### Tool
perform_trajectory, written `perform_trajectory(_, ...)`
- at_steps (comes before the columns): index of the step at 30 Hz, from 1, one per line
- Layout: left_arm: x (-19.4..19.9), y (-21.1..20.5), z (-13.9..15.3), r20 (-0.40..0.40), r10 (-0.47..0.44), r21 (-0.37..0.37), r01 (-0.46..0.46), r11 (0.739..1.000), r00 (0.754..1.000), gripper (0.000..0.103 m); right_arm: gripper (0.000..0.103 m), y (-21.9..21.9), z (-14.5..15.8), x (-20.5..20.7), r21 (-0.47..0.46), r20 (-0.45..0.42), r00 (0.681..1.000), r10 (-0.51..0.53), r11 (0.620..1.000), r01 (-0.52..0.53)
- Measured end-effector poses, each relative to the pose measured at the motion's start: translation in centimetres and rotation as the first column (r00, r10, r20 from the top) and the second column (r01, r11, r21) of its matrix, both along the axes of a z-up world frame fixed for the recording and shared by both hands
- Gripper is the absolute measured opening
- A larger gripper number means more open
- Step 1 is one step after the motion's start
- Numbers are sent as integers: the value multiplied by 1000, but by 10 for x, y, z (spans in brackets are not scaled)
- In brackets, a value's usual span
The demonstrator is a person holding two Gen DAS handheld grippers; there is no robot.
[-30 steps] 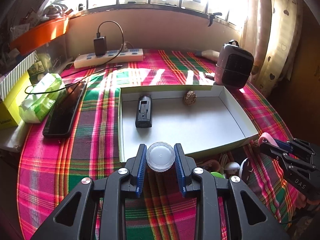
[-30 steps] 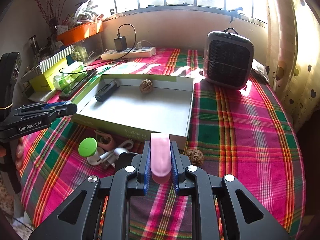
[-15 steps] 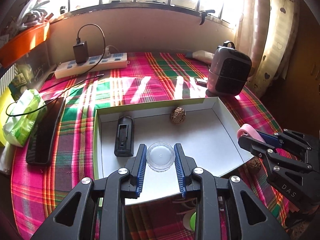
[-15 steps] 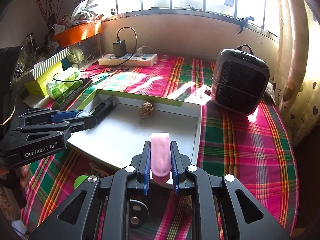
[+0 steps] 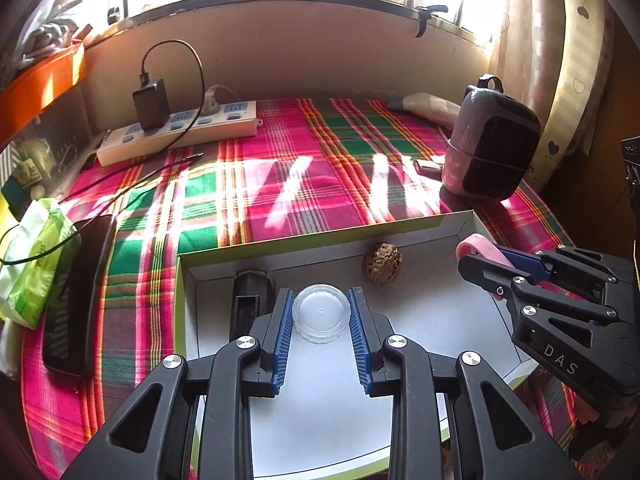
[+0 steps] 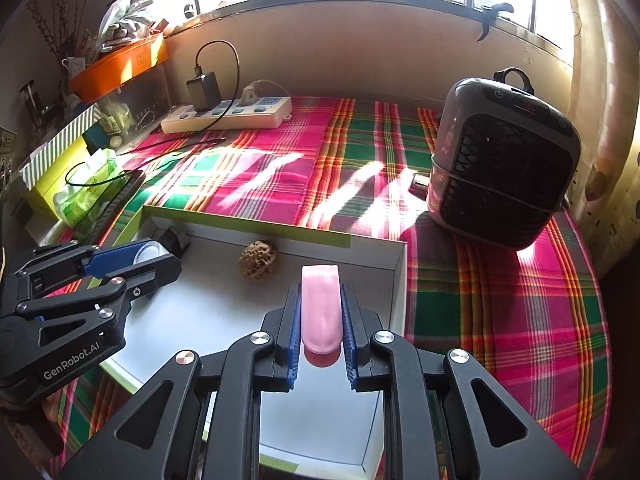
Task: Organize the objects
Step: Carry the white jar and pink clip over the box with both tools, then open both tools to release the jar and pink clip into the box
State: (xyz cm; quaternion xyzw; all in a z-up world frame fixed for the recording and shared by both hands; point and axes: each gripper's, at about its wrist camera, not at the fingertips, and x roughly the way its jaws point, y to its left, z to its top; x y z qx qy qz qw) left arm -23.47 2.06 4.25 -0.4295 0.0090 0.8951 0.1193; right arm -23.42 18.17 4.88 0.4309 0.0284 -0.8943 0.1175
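Note:
My left gripper is shut on a round clear plastic lid and holds it over the white box, near its left half. My right gripper is shut on a pink flat strip and holds it over the box's right half. In the box lie a brown walnut near the far wall and a black rectangular device at the left. The walnut also shows in the right wrist view. Each gripper shows in the other's view: the right one, the left one.
A dark heater stands right of the box. A white power strip with a charger lies at the back. A black phone and a green tissue pack lie left of the box, on the plaid cloth.
Both grippers have moved forward from the table's front edge to over the box, each still holding its object. The small items in front of the box have dropped out of view.

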Motion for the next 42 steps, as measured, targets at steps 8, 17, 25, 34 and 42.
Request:
perform_trajectory(8, -19, 1, -14, 31, 17, -11, -16, 1000, 999, 26, 19, -5, -12, -16, 7, 30, 1000, 0, 1000, 0)
perform_trajectory(17, -28, 6, -21, 41, 5, -32, -4, 999, 999, 26, 19, -6, -20, -25, 13, 47, 999, -2, 1000, 1)
perform_trajectory(25, -31, 7, -24, 47, 6, -35, -5, 999, 999, 26, 19, -6, -24, -28, 12, 57, 998, -4, 1000, 3)
perform_trajectory(34, -34, 9, -25, 52, 5, -41, -3, 999, 999, 26, 19, -5, -27, -29, 14, 64, 998, -6, 1000, 5)
perform_trajectory(42, -35, 9, -29, 70, -1, -45, 4, 999, 998, 26, 19, -5, -27, -29, 26, 62, 998, -12, 1000, 11)
